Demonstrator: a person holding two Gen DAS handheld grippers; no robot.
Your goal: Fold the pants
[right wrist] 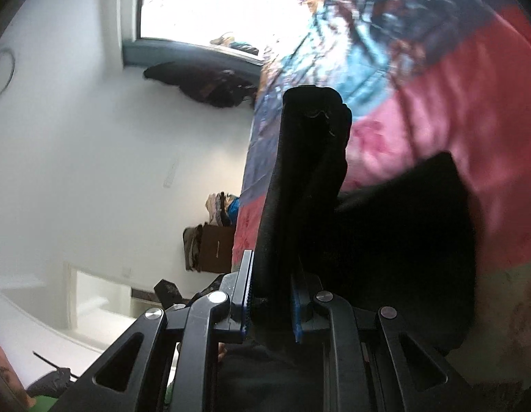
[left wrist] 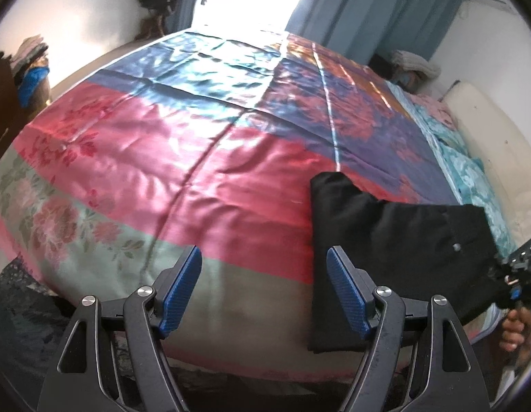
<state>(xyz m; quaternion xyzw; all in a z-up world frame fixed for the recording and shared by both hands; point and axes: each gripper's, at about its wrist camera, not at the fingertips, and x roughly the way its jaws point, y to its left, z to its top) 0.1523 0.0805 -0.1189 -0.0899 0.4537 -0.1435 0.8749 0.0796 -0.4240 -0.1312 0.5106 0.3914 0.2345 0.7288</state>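
Garment: the black fabric pants (left wrist: 385, 240), already doubled into a broad panel, lie on the near right part of the bed with its shiny red, blue and green floral patchwork quilt (left wrist: 203, 171).
Right gripper (right wrist: 270, 312): clamped on a bunched edge of the pants, which stands up between its blue pads; the view is tilted and blurred.
Left gripper (left wrist: 263, 288): jaws wide apart, nothing between them, hovering above the quilt just left of the pants.
Step in hand: carrying the held edge across for a further fold, as I judge it.
Next move calls for: laying that edge flush on the resting panel, corners matched, before the right lets go; the left could pin or smooth.
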